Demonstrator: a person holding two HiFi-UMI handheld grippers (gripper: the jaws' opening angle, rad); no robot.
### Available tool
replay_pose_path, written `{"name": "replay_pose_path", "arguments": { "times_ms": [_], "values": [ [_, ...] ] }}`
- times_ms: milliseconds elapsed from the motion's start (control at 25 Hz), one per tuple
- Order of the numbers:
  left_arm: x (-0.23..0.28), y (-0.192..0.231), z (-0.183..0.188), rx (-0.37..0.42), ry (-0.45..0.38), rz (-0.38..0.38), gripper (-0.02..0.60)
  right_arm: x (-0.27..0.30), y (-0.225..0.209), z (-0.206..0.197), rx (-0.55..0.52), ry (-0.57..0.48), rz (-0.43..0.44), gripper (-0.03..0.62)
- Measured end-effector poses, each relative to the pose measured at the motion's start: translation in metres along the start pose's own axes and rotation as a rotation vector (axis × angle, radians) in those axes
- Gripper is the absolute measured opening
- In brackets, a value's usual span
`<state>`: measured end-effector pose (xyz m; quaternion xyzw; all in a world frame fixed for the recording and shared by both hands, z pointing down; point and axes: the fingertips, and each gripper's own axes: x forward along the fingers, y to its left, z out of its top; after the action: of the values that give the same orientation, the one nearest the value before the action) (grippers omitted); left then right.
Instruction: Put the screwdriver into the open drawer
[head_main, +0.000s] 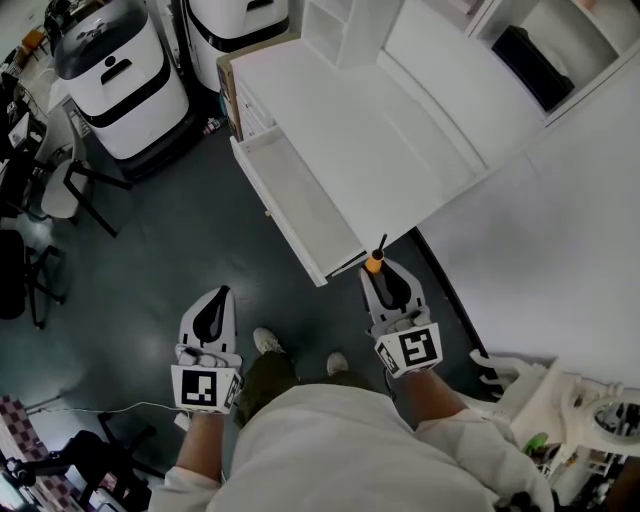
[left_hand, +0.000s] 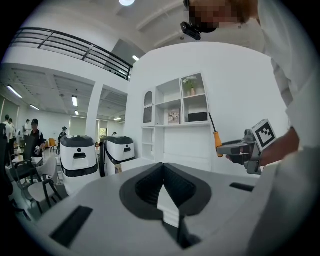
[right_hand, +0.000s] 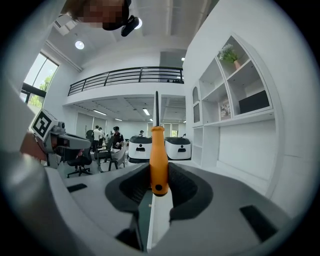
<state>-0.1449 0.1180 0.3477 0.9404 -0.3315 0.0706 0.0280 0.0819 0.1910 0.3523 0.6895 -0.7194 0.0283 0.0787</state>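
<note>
The right gripper (right_hand: 159, 172) has its jaws pinching the orange handle of the screwdriver (right_hand: 158, 155). The screwdriver stands straight up, with its dark shaft pointing away from the jaws. It sits just at the near end of the open drawer (head_main: 300, 195), which sticks out from under the white tabletop (head_main: 400, 130) over the dark floor (head_main: 180, 230). The left gripper (head_main: 218, 300) hangs well apart to the side, jaws pressed together and holding nothing. Each gripper's cube shows a black-and-white square marker (head_main: 418, 350).

A white cabinet (head_main: 400, 130) stood on the dark floor (head_main: 180, 250), its open drawer (head_main: 300, 200) just ahead of the jaws of the right gripper (head_main: 383, 268). Two white machines (head_main: 110, 75) and chairs (head_main: 60, 190) stood on the floor far beyond the left gripper (head_main: 221, 293).
</note>
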Motion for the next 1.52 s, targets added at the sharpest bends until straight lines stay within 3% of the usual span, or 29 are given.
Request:
{"name": "replay_pose_path", "arguments": {
  "times_ms": [320,560,1160,1520],
  "values": [
    [0.01,0.038,0.007,0.005,0.002,-0.075,0.005,0.043,0.016,0.016,-0.01,-0.004,-0.058,0.119],
    [0.022,0.057,0.01,0.006,-0.009,-0.084,0.005,0.062,0.019,0.02,-0.016,-0.006,-0.066,0.118],
    [0.075,0.092,0.012,-0.005,0.005,0.003,0.005,0.151,-0.01,0.009,-0.05,0.036,0.039,0.118],
    [0.115,0.108,0.004,-0.033,0.054,0.072,0.005,0.217,-0.028,-0.022,-0.048,0.12,0.138,0.119]
  ]
}}
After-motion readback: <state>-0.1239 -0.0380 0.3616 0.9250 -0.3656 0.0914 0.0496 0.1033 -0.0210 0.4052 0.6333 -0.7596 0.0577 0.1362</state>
